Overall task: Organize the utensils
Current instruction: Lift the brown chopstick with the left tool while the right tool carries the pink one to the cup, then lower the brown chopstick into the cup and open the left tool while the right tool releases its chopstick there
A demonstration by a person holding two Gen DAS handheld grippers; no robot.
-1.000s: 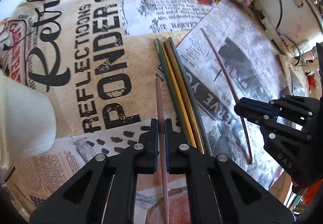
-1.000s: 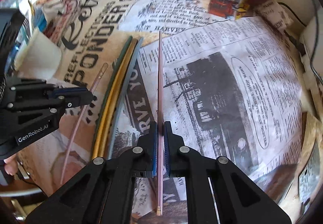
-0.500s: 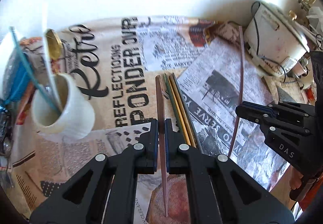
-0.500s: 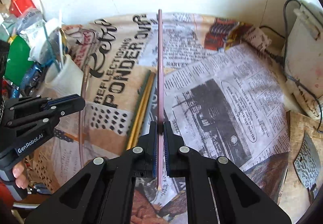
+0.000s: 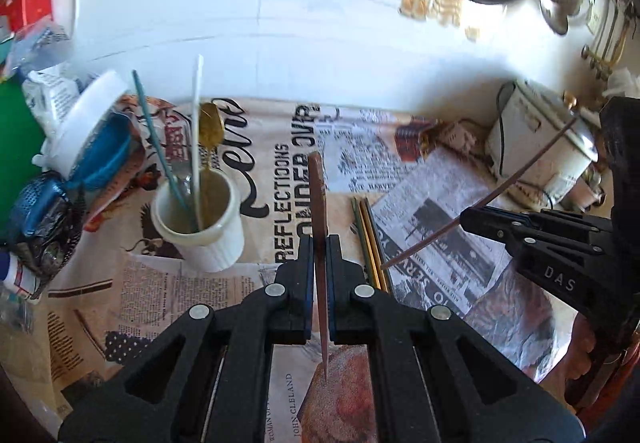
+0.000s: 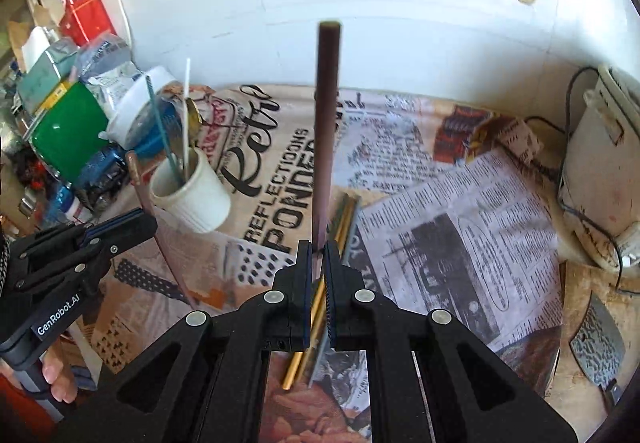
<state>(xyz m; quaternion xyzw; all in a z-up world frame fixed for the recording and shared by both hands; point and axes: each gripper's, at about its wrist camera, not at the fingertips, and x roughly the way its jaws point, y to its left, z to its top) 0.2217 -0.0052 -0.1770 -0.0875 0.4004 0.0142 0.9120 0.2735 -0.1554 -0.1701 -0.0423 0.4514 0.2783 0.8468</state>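
My left gripper (image 5: 320, 243) is shut on a pink-brown straw (image 5: 318, 199) held well above the table. My right gripper (image 6: 317, 249) is shut on a second pink-brown straw (image 6: 327, 131) that stands nearly upright. Each gripper shows in the other's view: the right one (image 5: 466, 215) with its straw (image 5: 516, 175), the left one (image 6: 148, 215) with its straw (image 6: 140, 183). A white cup (image 5: 204, 219) (image 6: 192, 195) at the left holds a white straw, a teal straw and a gold spoon. Three straws, green, gold and grey (image 5: 370, 239) (image 6: 340, 219), lie together on the newspaper.
Newspaper (image 5: 432, 211) covers the table. Tubs, a blue mesh bag and packets (image 5: 80, 147) crowd the left edge. A white appliance with a cable (image 5: 532, 139) stands at the right by the wall. A patterned cleaver (image 6: 600, 347) lies at the far right.
Both grippers have risen high above the table, each lifting its straw clear of the newspaper. The right straw has tilted to nearly upright. The cup has come into view.
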